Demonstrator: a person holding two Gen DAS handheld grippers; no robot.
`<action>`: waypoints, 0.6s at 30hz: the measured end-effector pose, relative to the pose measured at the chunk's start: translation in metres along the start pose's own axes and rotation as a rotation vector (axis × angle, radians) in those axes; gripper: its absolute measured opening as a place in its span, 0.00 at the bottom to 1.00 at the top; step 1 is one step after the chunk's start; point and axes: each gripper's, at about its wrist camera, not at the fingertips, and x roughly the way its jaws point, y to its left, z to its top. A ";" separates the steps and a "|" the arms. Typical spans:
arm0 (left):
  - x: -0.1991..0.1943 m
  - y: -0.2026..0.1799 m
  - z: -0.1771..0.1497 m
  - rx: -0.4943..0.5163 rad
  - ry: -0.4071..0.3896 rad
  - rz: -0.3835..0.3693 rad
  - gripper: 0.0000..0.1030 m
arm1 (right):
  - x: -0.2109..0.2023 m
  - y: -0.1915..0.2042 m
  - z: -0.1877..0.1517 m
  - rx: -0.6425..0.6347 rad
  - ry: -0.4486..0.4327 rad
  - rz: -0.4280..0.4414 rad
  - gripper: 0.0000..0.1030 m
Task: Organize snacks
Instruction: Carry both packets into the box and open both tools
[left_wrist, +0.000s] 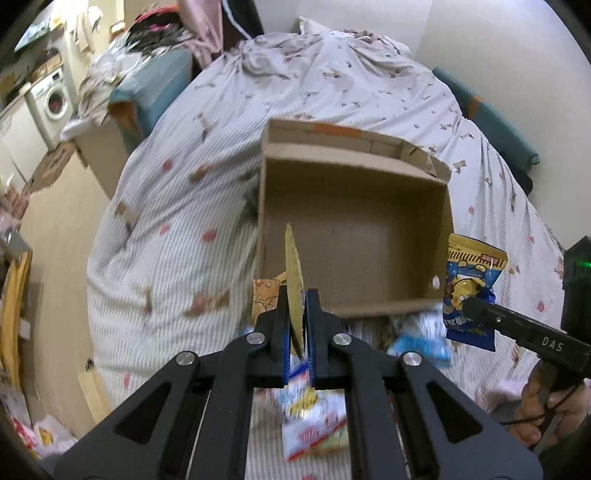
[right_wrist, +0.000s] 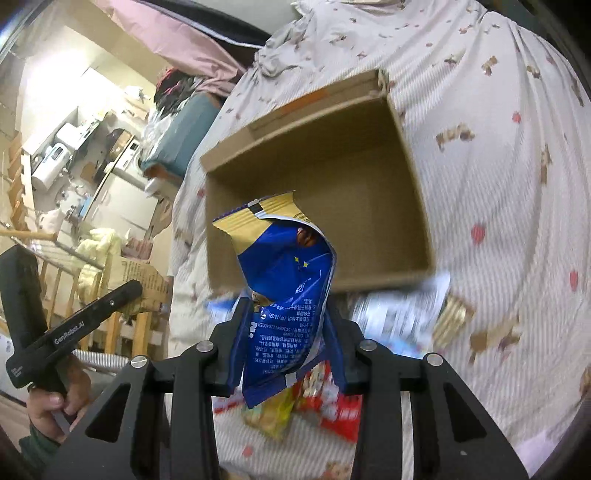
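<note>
An open brown cardboard box (left_wrist: 354, 236) lies on the bed, its inside bare; it also shows in the right wrist view (right_wrist: 332, 173). My left gripper (left_wrist: 298, 306) is shut on a thin gold snack packet (left_wrist: 294, 273), held edge-on just before the box's near wall. My right gripper (right_wrist: 288, 306) is shut on a blue and gold snack bag (right_wrist: 284, 288), held up in front of the box. That bag also shows in the left wrist view (left_wrist: 469, 280), right of the box. Loose snack packets (left_wrist: 314, 421) lie blurred on the bed below the grippers, and in the right wrist view (right_wrist: 325, 402).
The bed has a striped white cover (left_wrist: 177, 206) with small prints. A teal cushion (left_wrist: 155, 96) and cluttered furniture stand left of the bed. A washing machine (left_wrist: 51, 99) is at far left. A wooden rail (right_wrist: 110, 325) stands beside the bed.
</note>
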 end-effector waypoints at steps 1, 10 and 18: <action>0.005 -0.003 0.005 0.008 -0.004 0.005 0.05 | 0.002 -0.002 0.006 0.001 -0.003 -0.006 0.38; 0.072 -0.021 0.020 0.026 -0.035 -0.026 0.05 | 0.041 -0.040 0.026 0.021 -0.033 0.000 0.38; 0.107 -0.018 0.015 0.003 0.004 -0.020 0.05 | 0.049 -0.056 0.029 0.013 -0.049 -0.103 0.38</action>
